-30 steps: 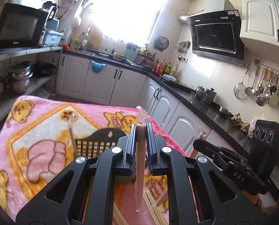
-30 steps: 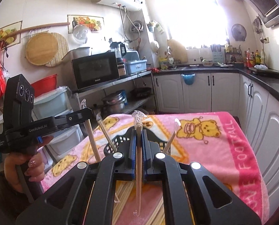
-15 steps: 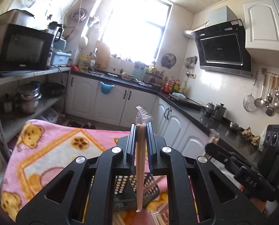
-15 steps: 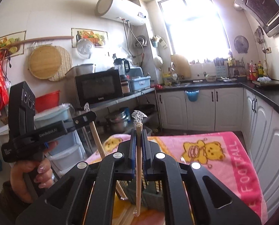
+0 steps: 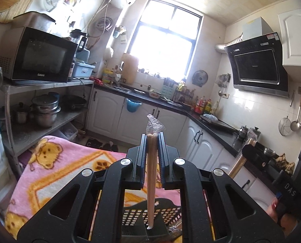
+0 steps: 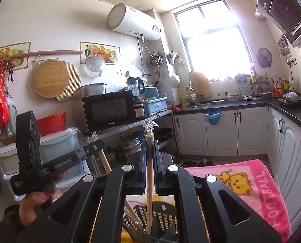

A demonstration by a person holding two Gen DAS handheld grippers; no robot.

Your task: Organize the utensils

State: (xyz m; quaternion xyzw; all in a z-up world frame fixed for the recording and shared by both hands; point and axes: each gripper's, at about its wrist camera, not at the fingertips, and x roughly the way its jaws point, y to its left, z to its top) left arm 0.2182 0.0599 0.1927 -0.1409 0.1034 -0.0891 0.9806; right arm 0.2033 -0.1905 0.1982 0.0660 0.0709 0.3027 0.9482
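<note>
My left gripper (image 5: 152, 138) is shut on a pair of wooden chopsticks (image 5: 151, 182) in a clear wrapper. They stand upright, with their lower tip over the black slotted basket (image 5: 134, 215). My right gripper (image 6: 149, 143) is shut on a second wrapped pair of chopsticks (image 6: 149, 182), which hangs above the same basket (image 6: 164, 218). More chopsticks (image 6: 130, 212) lean inside the basket. Each wrist view shows the other gripper to one side: the right gripper (image 5: 249, 154) and the left gripper (image 6: 98, 143), held by a hand (image 6: 39, 200).
The basket stands on a pink cartoon blanket (image 5: 59, 168) spread over the table. A steel shelf (image 5: 49, 85) with a microwave and pots stands beyond the table's left side. White cabinets under a black counter (image 6: 292, 113) run along the far and right walls.
Both grippers have risen with their chopsticks still held. The basket and blanket have dropped toward the bottom of both views, and more wall and ceiling shows.
</note>
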